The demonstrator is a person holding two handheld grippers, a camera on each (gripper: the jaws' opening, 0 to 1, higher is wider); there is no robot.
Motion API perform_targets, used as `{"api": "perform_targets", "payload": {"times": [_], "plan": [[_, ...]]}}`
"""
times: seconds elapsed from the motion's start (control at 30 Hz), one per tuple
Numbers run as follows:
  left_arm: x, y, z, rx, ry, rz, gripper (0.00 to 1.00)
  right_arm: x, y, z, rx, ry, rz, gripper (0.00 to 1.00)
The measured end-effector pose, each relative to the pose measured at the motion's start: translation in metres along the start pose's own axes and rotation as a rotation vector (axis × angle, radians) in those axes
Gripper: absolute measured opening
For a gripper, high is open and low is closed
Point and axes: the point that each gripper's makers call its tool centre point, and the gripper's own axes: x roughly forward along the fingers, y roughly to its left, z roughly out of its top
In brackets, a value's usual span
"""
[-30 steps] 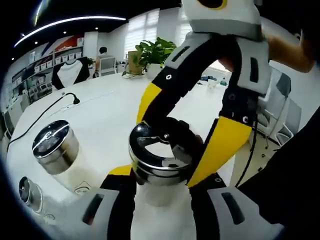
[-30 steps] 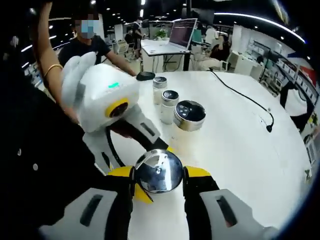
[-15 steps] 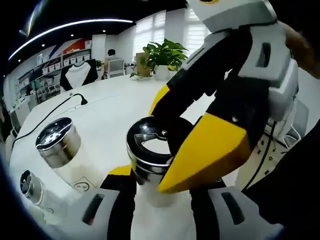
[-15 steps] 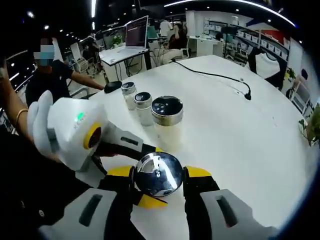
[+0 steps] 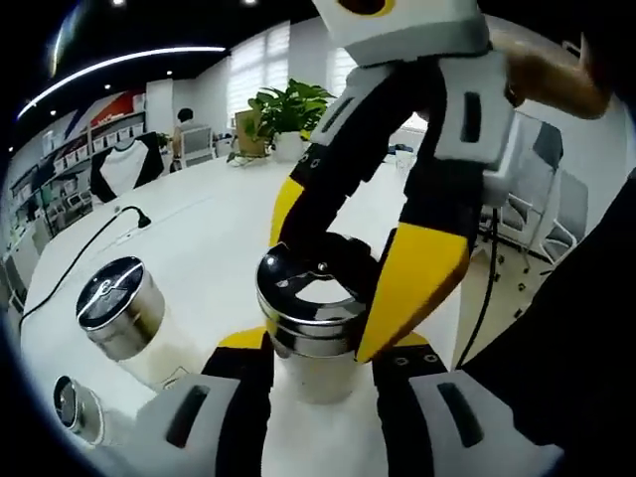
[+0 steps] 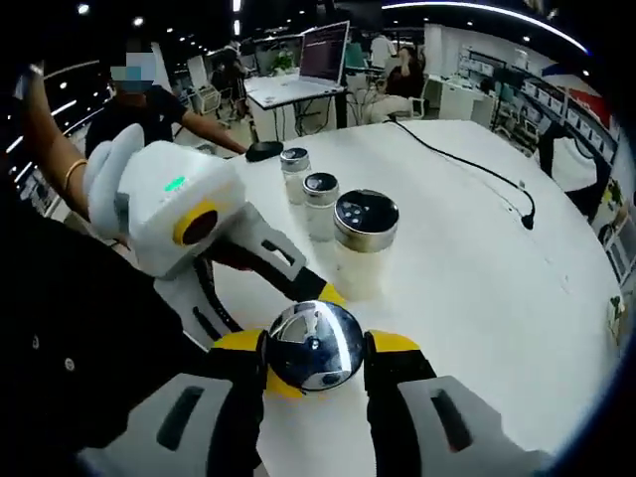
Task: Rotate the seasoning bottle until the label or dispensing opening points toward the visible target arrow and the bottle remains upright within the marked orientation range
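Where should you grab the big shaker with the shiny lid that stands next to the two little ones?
Probably by the clear body under the metal cap of the big shaker, not the cap itself, which looks smooth and slippery. Come in level from its open side, away from the two small shakers lined up behind it. It stands upright on the white table, so jaws should close from either side.

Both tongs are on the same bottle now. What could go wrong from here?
1. The left tongs hold the seasoning bottle at its body while the right tongs clamp its steel cap; twisting may unscrew the cap rather than turn the bottle.
2. Uneven squeeze could tip it off upright.
3. Three other shakers stand close behind; a swing could knock them.
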Motion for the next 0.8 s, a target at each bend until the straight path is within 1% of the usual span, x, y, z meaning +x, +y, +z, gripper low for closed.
{"api": "perform_targets", "payload": {"times": [0.07, 0.17, 0.33, 0.37, 0.47, 0.53, 0.57, 0.6, 0.63, 0.67, 0.73, 0.77, 0.8], "plan": [[0.0, -0.0012, -0.0011, 0.028, 0.013, -0.02, 0.41, 0.0007, 0.0035, -0.0002, -0.053, 0.027, 0.04, 0.36], [-0.0001, -0.0017, -0.0014, 0.048, 0.017, -0.044, 0.41, 0.0004, 0.0048, -0.0012, -0.125, 0.061, 0.086, 0.36], [0.0006, -0.0017, -0.0028, 0.075, 0.03, -0.094, 0.42, 0.0011, 0.008, -0.0026, -0.228, 0.087, 0.151, 0.36], [0.0011, -0.0011, -0.0025, 0.075, 0.031, -0.101, 0.42, 0.0013, 0.0084, -0.0022, -0.259, 0.09, 0.166, 0.36], [0.003, -0.0023, -0.0015, 0.109, 0.036, -0.139, 0.43, 0.0019, 0.0098, -0.0024, -0.311, 0.102, 0.188, 0.36], [0.0029, -0.0007, -0.0008, 0.155, 0.037, -0.138, 0.43, 0.0028, 0.0094, -0.0018, -0.304, 0.112, 0.18, 0.36], [0.003, 0.0006, -0.0001, 0.166, 0.03, -0.128, 0.43, 0.0028, 0.0074, -0.0023, -0.283, 0.123, 0.158, 0.36], [0.003, 0.0, -0.0006, 0.157, 0.026, -0.122, 0.43, 0.0029, 0.0057, -0.0036, -0.248, 0.133, 0.125, 0.37], [0.0031, -0.0004, -0.0007, 0.149, 0.024, -0.118, 0.43, 0.0034, 0.0058, -0.0036, -0.242, 0.132, 0.115, 0.37], [0.003, -0.0002, -0.0005, 0.134, 0.016, -0.1, 0.42, 0.0038, 0.005, -0.005, -0.187, 0.131, 0.078, 0.37], [0.003, -0.001, -0.0006, 0.115, 0.007, -0.079, 0.42, 0.0045, 0.0044, -0.0051, -0.144, 0.12, 0.047, 0.37], [0.0027, -0.0013, -0.001, 0.093, 0.006, -0.062, 0.42, 0.004, 0.004, -0.005, -0.089, 0.112, 0.021, 0.37], [0.0026, -0.0011, -0.0012, 0.082, 0.009, -0.055, 0.42, 0.0034, 0.0039, -0.0048, -0.057, 0.108, 0.005, 0.37]]}}
